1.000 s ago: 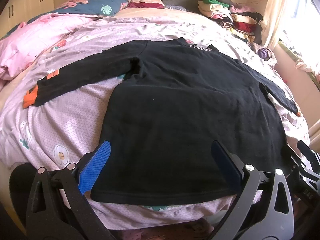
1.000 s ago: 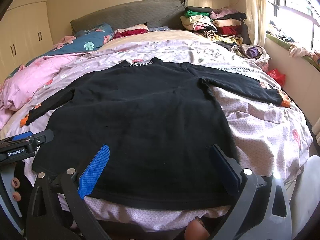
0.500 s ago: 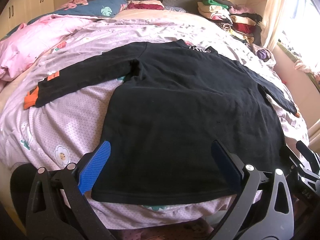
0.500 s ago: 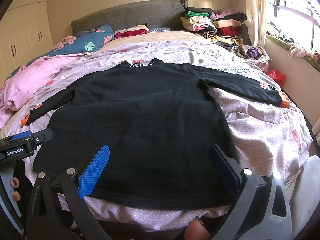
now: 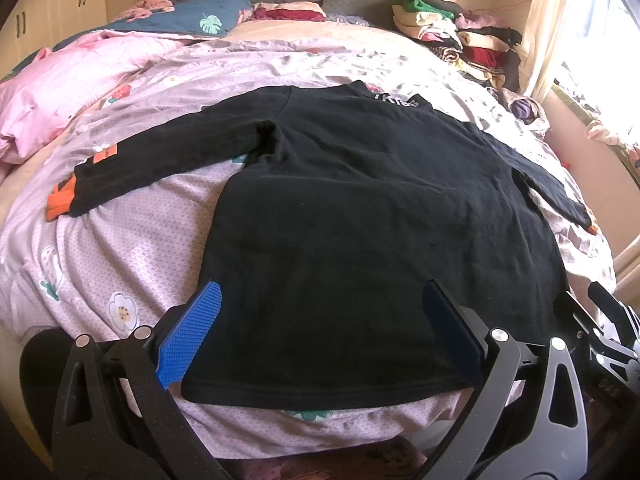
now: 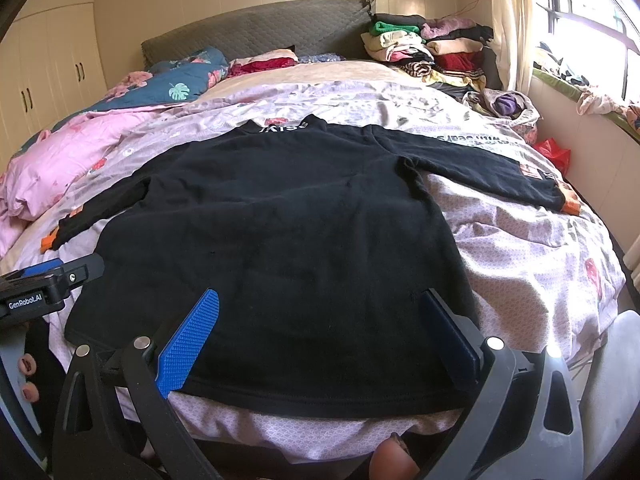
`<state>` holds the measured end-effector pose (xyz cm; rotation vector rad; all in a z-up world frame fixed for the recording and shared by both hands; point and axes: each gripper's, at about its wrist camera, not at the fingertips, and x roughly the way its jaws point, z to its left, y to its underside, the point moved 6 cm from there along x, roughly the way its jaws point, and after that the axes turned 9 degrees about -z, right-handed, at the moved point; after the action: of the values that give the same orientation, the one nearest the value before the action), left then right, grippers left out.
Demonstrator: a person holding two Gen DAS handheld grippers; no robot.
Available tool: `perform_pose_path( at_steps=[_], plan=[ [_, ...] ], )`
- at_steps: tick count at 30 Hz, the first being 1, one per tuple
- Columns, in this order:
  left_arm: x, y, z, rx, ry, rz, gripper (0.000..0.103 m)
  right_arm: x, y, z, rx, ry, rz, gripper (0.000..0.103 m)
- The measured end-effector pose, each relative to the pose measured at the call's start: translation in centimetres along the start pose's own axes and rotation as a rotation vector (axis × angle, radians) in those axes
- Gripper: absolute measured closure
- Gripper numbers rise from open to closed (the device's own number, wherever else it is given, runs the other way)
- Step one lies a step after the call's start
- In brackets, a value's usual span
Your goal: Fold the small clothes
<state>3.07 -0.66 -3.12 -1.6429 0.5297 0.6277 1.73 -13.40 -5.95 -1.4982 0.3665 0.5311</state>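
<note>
Black long-sleeved cotton top (image 5: 360, 220) lies flat on my lilac floral bedspread (image 5: 120, 248), sleeves out, unfolded; my left gripper (image 5: 320, 336) gapes wide over its hem. Right view: my right gripper (image 6: 324, 340) gapes too; next, I judge, pinch a sleeve.

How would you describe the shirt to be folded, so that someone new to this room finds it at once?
Look at the bed with the lilac flowered cover. The black long-sleeved shirt lies flat near its foot, sleeves spread wide. Unlike the pile of folded clothes by the headboard, it is unfolded and has orange cuffs.
</note>
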Motion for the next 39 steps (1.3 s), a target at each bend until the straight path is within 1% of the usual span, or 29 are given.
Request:
perform_pose_path(
  at_steps=[15,22,27,28,32,39],
  plan=[
    [0.1,-0.2,-0.5,0.0,0.011,0.001,0.009,0.2,-0.1,0.0,-0.002,-0.003,-0.001,0.004],
    [0.2,-1.4,-1.1,0.006,0.02,-0.017,0.009,0.1,-1.2,-0.3,-0.002,0.005,-0.005,0.004],
    [0.8,-2.5,-1.4,0.006,0.026,-0.009,0.009,0.5,-3.0,-0.1,-0.004,-0.002,-0.009,0.004],
    [1.0,-2.8,-1.4,0.002,0.035,-0.007,0.009,0.5,-3.3,0.0,-0.003,-0.008,-0.013,0.004],
    [1.4,-3.9,-1.3,-0.008,0.03,-0.008,0.009,1.0,-4.7,0.8,-0.01,-0.029,-0.026,0.004],
    [2.5,-6.0,-1.1,-0.015,0.027,-0.008,0.009,2.4,-6.5,1.6,0.024,-0.098,-0.011,0.004]
  ],
)
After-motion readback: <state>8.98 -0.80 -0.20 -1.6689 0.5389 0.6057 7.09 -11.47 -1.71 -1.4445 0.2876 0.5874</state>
